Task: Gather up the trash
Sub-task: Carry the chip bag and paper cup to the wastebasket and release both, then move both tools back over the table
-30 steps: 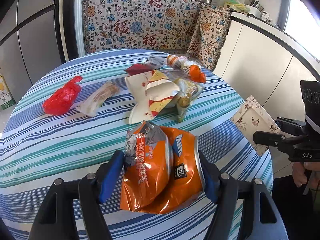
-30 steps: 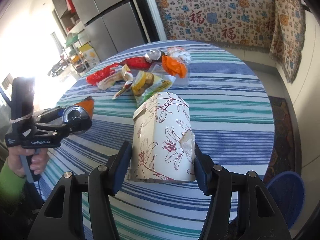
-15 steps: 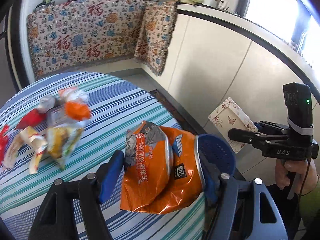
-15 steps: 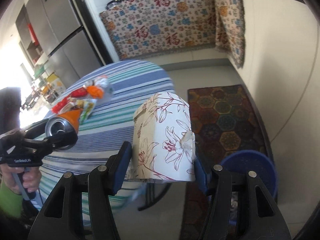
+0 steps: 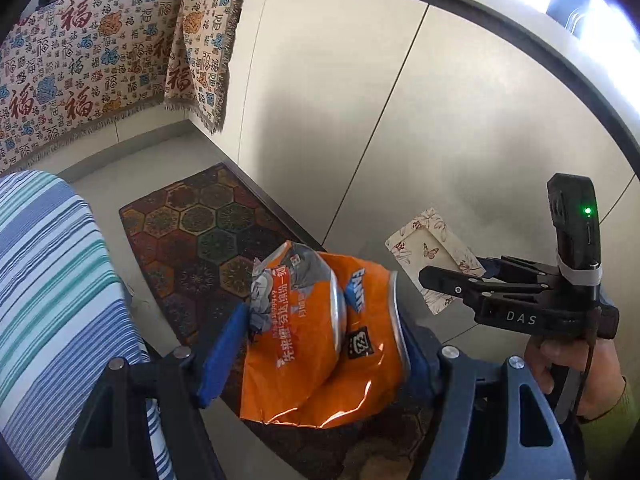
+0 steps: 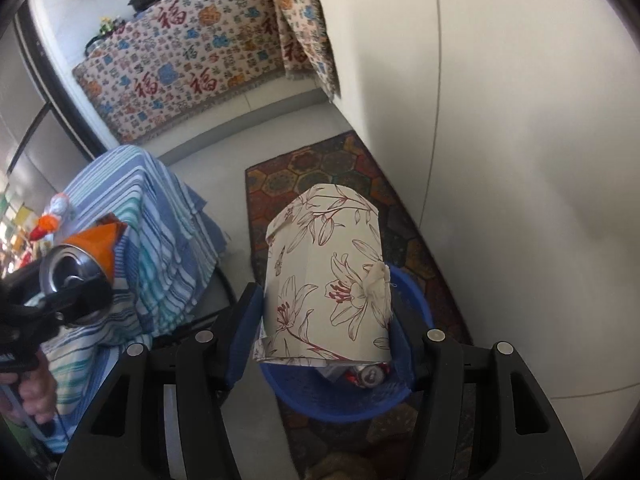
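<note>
My left gripper [image 5: 320, 344] is shut on a crushed orange Fanta can with an orange snack wrapper [image 5: 320, 340], held in the air beside the table over the floor rug. My right gripper [image 6: 324, 320] is shut on a floral paper box [image 6: 326, 276], held above a blue trash bin [image 6: 340, 396] on the floor. The bin holds a can [image 6: 370, 374] and other scraps. The floral box also shows in the left wrist view [image 5: 434, 256], and the orange can shows in the right wrist view [image 6: 76, 268].
The round table with a striped cloth [image 5: 48, 300] stands at the left, with more trash [image 6: 50, 220] on it. A patterned rug [image 5: 200, 232] lies under the bin. White cabinet fronts [image 5: 400, 140] run along the right. A patterned cloth [image 6: 192, 60] hangs at the back.
Both grippers have swung right, away from the table, with their loads. The right gripper now looks down onto the blue bin; the bin has dropped out of the left wrist view.
</note>
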`<state>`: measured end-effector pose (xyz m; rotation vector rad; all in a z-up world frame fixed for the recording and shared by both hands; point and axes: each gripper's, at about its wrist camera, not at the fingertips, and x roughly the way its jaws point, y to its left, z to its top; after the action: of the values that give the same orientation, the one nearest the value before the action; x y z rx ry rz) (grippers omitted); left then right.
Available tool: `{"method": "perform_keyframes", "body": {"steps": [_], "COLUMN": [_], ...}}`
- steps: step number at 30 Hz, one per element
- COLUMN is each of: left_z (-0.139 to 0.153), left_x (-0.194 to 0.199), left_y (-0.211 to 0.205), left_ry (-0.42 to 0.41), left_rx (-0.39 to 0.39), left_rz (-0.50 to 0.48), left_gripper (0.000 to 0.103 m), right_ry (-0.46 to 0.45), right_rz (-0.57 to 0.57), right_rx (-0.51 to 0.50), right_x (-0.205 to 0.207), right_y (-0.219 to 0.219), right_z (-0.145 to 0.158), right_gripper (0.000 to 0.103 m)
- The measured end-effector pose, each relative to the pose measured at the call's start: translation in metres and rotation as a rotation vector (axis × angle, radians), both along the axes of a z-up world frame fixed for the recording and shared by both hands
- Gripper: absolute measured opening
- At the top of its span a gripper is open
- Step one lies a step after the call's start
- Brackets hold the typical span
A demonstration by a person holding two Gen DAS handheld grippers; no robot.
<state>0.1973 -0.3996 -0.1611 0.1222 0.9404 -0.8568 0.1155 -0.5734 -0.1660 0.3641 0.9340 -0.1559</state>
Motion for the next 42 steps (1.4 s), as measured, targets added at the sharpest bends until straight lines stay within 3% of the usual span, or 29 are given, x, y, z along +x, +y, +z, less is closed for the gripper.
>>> {"method": "perform_keyframes", "body": {"steps": [14,16,19,22,27,32,38,42], "left_z": [-0.056,-0.061,-0.069,-0.073,-0.06,-0.034,0.005,0.02], "left_x": [0.013,0.013,0.015,0.016,0.012,0.0,-0.019,-0.034], "left_y": [-0.044,-0.048,-0.057,-0.064,-0.06,-0.044,0.005,0.059], "left_ry": [0.056,0.064,0.081,0.085,0.059,-0.009,-0.063,-0.109], "left_rx": [0.066,0.056,0.06,0.059,0.015,-0.001,-0.03,0.007], "left_rz": [-0.044,-0.059,-0.085,-0.089,-0.079,-0.056,-0.005,0.058], "left_gripper": [0.073,0.075,0.079,0.079,0.079,0.079,0.079,0.079], "right_ry": [0.001,-0.003,-0.035,-0.064,-0.109,-0.136,-0.158,-0.187], "right_rz": [-0.072,-0.088,-0.112,-0.141,-0.178,-0.183,-0.154,-0.112], "right_rx": [0.112,0.126,0.154,0.139,0.071,-0.042,-0.167,-0.216], "right_x": [-0.004,-0.003,-0.005,-0.01,-0.014,-0.008,0.0,0.01], "right_y": [-0.026,-0.029,-0.032,-0.036,-0.038,-0.026,-0.003,0.017], "right_z": [-0.014,-0.015,-0.012,-0.005,0.009,0.024,0.038,0.048], "right_gripper": [0.061,0.066,0.081,0.081,0.084,0.093,0.098,0.098]}}
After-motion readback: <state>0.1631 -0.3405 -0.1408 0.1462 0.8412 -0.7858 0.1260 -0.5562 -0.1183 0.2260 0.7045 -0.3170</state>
